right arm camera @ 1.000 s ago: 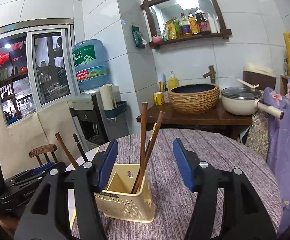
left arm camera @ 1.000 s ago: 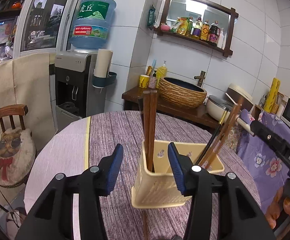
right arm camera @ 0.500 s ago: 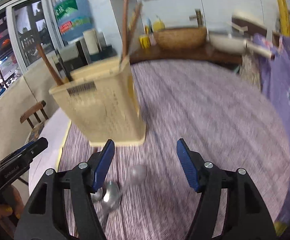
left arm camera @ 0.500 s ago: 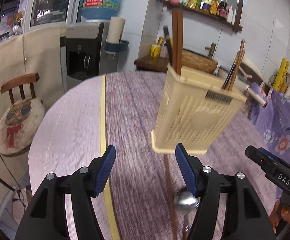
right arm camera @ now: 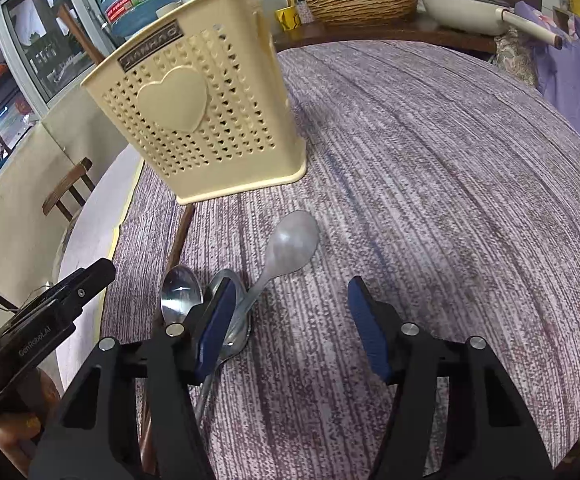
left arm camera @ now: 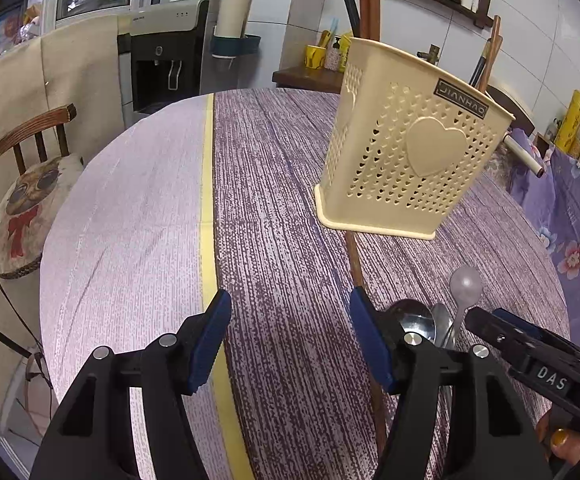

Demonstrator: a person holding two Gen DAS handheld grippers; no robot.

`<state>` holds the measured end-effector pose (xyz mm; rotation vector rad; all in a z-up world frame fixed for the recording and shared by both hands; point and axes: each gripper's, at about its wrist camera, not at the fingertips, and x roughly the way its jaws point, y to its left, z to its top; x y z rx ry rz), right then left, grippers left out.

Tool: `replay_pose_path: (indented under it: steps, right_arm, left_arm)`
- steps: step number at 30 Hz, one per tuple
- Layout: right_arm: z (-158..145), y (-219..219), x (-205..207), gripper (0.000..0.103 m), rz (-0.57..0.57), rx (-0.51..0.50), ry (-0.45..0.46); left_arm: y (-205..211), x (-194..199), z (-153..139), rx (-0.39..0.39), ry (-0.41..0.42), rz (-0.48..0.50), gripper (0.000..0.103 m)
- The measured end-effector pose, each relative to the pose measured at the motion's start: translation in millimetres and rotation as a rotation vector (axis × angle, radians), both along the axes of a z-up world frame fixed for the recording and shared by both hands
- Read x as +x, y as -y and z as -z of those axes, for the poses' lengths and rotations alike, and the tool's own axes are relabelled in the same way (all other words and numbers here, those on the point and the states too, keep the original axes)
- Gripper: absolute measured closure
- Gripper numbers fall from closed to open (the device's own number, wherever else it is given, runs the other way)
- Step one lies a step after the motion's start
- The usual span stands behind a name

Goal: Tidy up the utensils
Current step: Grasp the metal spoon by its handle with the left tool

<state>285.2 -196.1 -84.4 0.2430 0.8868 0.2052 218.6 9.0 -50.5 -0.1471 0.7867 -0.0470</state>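
Utensils are partly sorted: the cream perforated holder stands upright on the purple-streaked tablecloth with several dark wooden chopsticks already standing in it, some at its far-left corner and more at its right end. What is left lies loose on the cloth just in front of the holder. From the right wrist view there is a pale translucent spoon with its bowl toward the holder, a shiny metal spoon beside it, and at least one more metal spoon partly hidden behind the gripper's finger; how many lie in that pile I cannot tell. A single brown chopstick also lies flat, running from under the holder's base toward the camera. The left gripper hangs over bare cloth with its jaws apart and nothing between them, the lying chopstick just to its right. The right gripper has its jaws closing over bare cloth with nothing between them; the spoon pile sits at its left finger. So the chopsticks look mostly put away, while the spoons and that last chopstick are not yet picked up. A grasp on one of the spoons seems the likely next step.
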Motion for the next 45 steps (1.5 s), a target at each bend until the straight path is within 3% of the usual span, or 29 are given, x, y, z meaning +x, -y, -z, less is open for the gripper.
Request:
replay_pose_path:
  steps: [10,20,25,31,39,45]
  right_arm:
    - [-8.6,0.3,-3.6,0.044,0.017,-0.028,0.035]
    - [-6.4,32.7,-12.1,0.044,0.083,-0.006,0.034]
    - [-6.2,41.7,-14.6,0.044,0.087,0.005,0.035]
    - [-2.3,42.6,-13.9,0.044,0.082,0.019,0.028]
    - [1.3,40.7,-12.8,0.044,0.075,0.027,0.017]
    - [0.2,38.9,-13.0,0.044,0.069,0.028,0.017]
  left_arm:
    - [7.6,-4.4,-1.4,-0.008,-0.010,0.059,0.045]
    - [59.9,-1.5,1.7,0.064,0.005,0.227,0.044]
    - [73.6,11.0,9.8,0.110,-0.014,0.263,0.044]
    - [75.2,17.8,17.2,0.120,-0.043,0.273,0.044]
    - [77.1,13.9,16.9,0.130,-0.036,0.275,0.056]
    - [72.0,13.2,13.6,0.098,-0.037,0.261,0.056]
